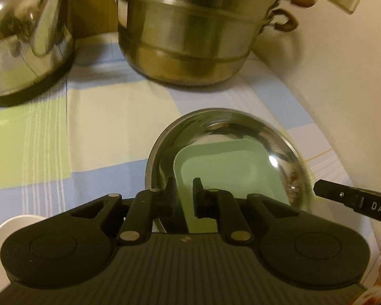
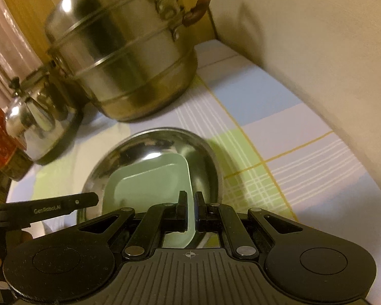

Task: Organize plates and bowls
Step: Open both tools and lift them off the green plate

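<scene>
Left gripper point(image 1: 184, 194) has its fingers clamped on the near rim of the green square plate point(image 1: 226, 167), and the right gripper point(image 2: 189, 207) pinches that same plate's rim from the other side. The plate sits tilted inside the steel bowl point(image 1: 274, 137) on the checked worktop point(image 1: 101, 117). Beyond stand a big stacked steamer pot point(image 1: 190, 33) and a kettle point(image 1: 25, 45).

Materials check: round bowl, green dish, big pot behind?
Round bowl: polished metal, probably stainless steel, with mirror reflections inside. Green dish: pale green, matte, no sharp highlights; likely plastic or melamine, possibly ceramic. Big pot: brushed steel with soft streaky sheen; brown handles, material unclear.
</scene>
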`<state>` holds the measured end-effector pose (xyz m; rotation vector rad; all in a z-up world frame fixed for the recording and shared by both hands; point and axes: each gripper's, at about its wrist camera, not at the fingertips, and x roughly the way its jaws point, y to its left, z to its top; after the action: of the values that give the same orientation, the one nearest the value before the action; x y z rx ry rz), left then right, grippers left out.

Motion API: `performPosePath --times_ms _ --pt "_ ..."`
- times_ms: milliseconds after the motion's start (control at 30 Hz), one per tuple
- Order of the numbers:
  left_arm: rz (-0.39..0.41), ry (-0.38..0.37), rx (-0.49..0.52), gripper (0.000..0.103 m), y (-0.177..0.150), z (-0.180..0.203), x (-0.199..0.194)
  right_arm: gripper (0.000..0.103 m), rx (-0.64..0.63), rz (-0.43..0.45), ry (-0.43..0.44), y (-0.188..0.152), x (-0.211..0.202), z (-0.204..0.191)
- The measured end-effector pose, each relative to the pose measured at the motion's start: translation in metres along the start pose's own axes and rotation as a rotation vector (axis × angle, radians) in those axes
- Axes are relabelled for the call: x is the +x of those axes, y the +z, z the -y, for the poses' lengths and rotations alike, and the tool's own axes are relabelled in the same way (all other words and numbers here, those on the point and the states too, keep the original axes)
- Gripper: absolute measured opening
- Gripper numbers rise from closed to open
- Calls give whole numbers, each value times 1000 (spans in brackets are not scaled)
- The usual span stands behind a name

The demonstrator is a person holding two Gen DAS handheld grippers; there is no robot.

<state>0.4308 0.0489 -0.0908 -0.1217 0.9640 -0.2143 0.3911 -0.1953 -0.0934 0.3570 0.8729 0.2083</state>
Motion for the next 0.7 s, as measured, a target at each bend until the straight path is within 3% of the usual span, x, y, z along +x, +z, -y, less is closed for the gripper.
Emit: performPosePath --times_ms 300,567,667,700 --pt "82 15 34 24 -29 19 -77 5 51 48 80 -13 -62 11" --pt "79 20 0 24 -77 37 -134 8 26 81 136 -40 -121 16" --pt "74 26 -17 24 -98 42 -154 22 26 88 150 -54 -142 18" --pt "75 28 -19 24 -105 44 -160 35 26 92 157 -59 -149 18"
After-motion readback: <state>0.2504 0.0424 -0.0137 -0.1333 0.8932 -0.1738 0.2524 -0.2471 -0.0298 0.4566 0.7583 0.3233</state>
